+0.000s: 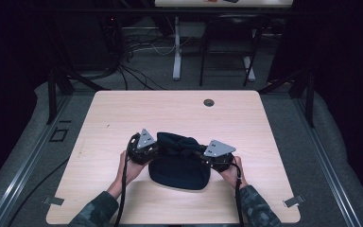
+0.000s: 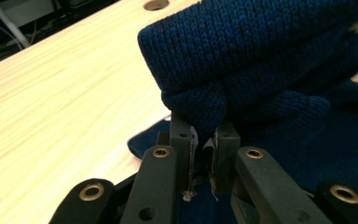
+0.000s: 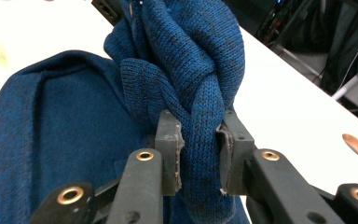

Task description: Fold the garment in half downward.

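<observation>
Pinching knit cloth (image 1: 179, 163): left tongs (image 2: 204, 140), right tongs (image 3: 200, 140).

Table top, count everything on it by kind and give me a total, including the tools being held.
Dark blue knitted garment: 1
Hand-held gripper: 2, the left hand-held gripper and the right hand-held gripper, each clamped on a bunch of the garment's knit
Total: 3

Pale wooden table (image 1: 123, 113) with cable hole (image 1: 209, 102); tangled floor cables (image 1: 137, 49) beyond.
</observation>
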Tool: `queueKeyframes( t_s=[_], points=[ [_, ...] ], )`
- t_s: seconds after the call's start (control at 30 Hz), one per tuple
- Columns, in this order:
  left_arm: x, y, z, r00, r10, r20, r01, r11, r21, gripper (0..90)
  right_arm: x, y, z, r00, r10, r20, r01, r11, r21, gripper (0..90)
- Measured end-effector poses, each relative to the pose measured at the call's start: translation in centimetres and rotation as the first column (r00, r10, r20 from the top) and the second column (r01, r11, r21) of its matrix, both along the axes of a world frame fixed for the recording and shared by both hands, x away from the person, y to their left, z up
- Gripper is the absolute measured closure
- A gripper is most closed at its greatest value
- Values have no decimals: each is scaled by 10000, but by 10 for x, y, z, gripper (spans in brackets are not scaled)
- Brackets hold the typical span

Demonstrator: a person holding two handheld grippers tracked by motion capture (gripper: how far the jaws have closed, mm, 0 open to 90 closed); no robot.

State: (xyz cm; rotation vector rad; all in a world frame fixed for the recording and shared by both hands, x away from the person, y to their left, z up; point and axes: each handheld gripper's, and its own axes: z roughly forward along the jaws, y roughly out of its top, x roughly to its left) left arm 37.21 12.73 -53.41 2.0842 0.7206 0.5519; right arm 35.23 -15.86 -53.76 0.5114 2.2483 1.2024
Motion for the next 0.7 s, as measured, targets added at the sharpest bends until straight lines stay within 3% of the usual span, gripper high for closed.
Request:
queueKeyframes(
  t_s=[0.43,0.6,0.7],
  points=[
    [-22,3,-11,9990,-426,-116,429,9987,261,828,-16,1,3,9967,105,-807,-148,9985,-520,638],
    [-30,7,-18,9981,-568,-251,580,9970,512,819,-22,-7,2,9884,-55,-1519,-38,9981,-611,454],
    [-32,8,-21,9976,-617,-322,634,9966,530,813,-27,-16,5,9852,-193,-1701,80,9977,-669,367]
  ],
)
